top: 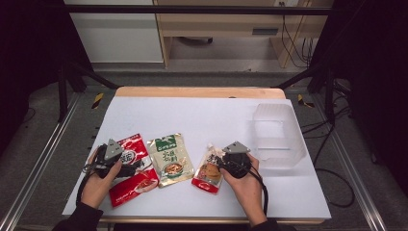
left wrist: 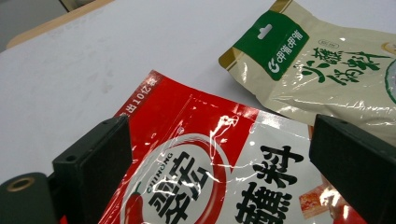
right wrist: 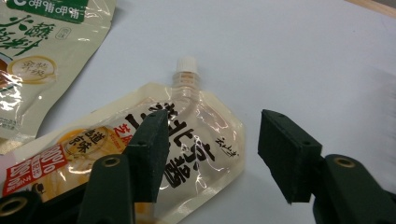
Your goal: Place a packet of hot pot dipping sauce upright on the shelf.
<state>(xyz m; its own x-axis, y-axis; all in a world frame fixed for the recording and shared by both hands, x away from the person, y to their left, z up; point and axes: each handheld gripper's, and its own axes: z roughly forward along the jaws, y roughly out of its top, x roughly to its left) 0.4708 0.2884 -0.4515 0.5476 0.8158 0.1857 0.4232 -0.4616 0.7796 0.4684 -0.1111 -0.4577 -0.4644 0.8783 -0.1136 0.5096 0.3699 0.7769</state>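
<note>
Red sauce packet (top: 133,171) lies flat at the left front of the white counter (top: 202,118), the largest of three pouches in a row. The left gripper (top: 126,169) rests low over its upper half, held by the person's left hand (top: 96,185); in the left gripper view the jaws stand wide apart with the packet's glossy red and white face (left wrist: 201,154) between them, the pads not pressing on it.

Just right of it lies the green and cream packet (top: 169,159), near the red one but untouched by either gripper; its green header shows in the left gripper view (left wrist: 280,42).

Farther right lies the smaller spouted pouch (top: 208,172), its white cap (right wrist: 187,64) pointing away from the person. The right gripper (top: 222,166), held in the right hand (top: 245,185), sits at the pouch's right edge. In the right gripper view its jaws are open: one pad hangs over the pouch's printed face (right wrist: 196,140), the other over bare counter beside it.

A clear plastic bin (top: 279,137) stands at the right side of the counter, behind the right hand.
</note>
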